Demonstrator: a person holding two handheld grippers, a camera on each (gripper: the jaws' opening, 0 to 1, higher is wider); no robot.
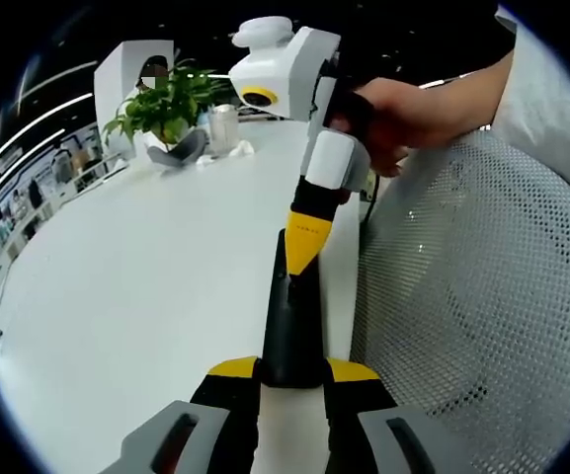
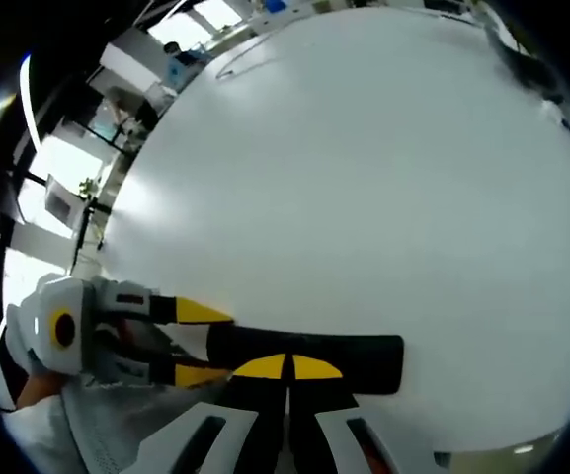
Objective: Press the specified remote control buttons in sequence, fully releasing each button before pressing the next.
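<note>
Two grippers at one black remote [image 1: 292,326]: left gripper [image 1: 291,373] clamps its near end; right gripper [image 1: 305,259], jaws together, tip on its face. Pressing step; next, lift fully clear.

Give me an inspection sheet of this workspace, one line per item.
Surface: white table, mostly bare.
Job's things: black remote control lying on the table near its edge, held at one end between the jaws of the left gripper.
Clutter: potted plant and a small metallic cup at the far end of the table.
Grippers: right gripper has its jaws together, tips down on the remote; a hand holds it.
Cables: nothing seen.
Surroundings: white mesh chair back beside the table; shelving and bright windows beyond.
</note>
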